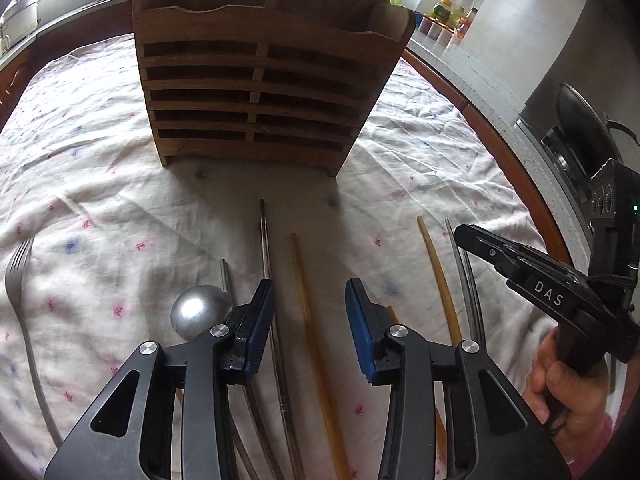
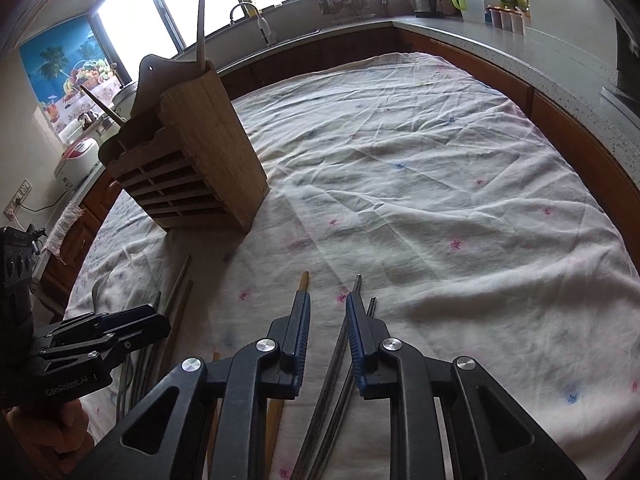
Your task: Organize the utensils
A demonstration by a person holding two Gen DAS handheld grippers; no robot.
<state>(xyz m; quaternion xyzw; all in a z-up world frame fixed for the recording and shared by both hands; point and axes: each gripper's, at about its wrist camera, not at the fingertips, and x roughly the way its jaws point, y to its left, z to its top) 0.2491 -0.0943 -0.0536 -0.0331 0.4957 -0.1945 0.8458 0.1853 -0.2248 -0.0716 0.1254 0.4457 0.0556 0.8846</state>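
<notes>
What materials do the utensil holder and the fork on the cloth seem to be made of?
Utensil holder: likely bamboo or wood, matte brown, visible grain and slats. Fork: apparently steel, grey with a dull metallic sheen.

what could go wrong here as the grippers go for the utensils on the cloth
1. The chopsticks lie close together in a row, so the open left gripper may catch two at once or knock a neighbour askew.
2. The cloth is loose and wrinkled; fingers could snag it while picking up thin sticks.
3. The right gripper sits close beside the left one, so they may bump.
4. The wooden holder already has utensils sticking out, which could block new ones.
</notes>
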